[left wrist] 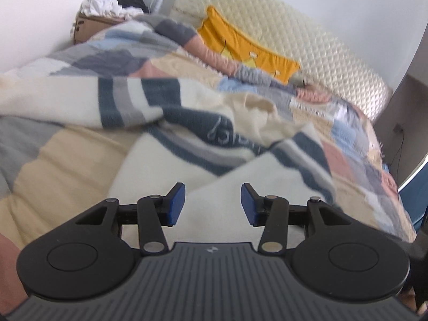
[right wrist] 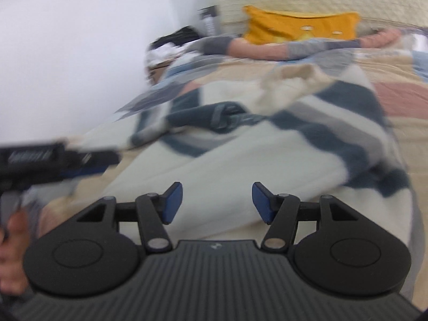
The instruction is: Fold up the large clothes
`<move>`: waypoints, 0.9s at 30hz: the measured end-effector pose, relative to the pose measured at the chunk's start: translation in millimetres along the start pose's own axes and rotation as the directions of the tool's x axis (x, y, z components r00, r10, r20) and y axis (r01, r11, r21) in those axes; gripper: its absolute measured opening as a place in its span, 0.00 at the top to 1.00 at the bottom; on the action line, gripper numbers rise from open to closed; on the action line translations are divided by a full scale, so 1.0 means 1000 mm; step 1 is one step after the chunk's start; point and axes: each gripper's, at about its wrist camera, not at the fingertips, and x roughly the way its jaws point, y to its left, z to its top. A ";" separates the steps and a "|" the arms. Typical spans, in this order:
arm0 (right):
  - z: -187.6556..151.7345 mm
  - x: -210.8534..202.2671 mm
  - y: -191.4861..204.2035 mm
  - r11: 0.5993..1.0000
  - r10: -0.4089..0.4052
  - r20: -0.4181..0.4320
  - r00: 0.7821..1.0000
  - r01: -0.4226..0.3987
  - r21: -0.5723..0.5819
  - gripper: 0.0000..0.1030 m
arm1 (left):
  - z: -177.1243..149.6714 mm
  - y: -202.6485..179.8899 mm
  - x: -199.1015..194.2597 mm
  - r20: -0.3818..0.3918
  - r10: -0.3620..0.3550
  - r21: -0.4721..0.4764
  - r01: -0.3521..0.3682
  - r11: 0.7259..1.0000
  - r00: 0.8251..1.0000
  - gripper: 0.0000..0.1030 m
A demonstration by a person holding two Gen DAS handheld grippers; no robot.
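Note:
A large cream sweater with dark blue and grey stripes (left wrist: 187,144) lies partly folded on the bed, its body doubled over and one sleeve stretched to the left. My left gripper (left wrist: 212,204) hovers over the sweater's near cream part, jaws apart, nothing between the blue pads (left wrist: 176,204). In the right wrist view the same sweater (right wrist: 240,144) fills the middle. My right gripper (right wrist: 217,203) is open above its cream hem with an empty gap. At the left edge of that view the left gripper (right wrist: 53,157) shows as a dark blur, held by a hand.
A patchwork quilt (left wrist: 67,144) covers the bed under the sweater. A yellow cushion (left wrist: 248,45) leans on the cream quilted headboard (left wrist: 307,26). A cardboard box (left wrist: 91,26) heaped with clothes stands at the far left by the white wall.

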 end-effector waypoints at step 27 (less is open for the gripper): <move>-0.011 0.038 -0.030 0.985 -0.130 -0.046 0.990 0.135 0.107 0.57 | 0.032 0.037 0.004 -0.120 0.204 -0.213 -0.226 0.951 0.972 0.49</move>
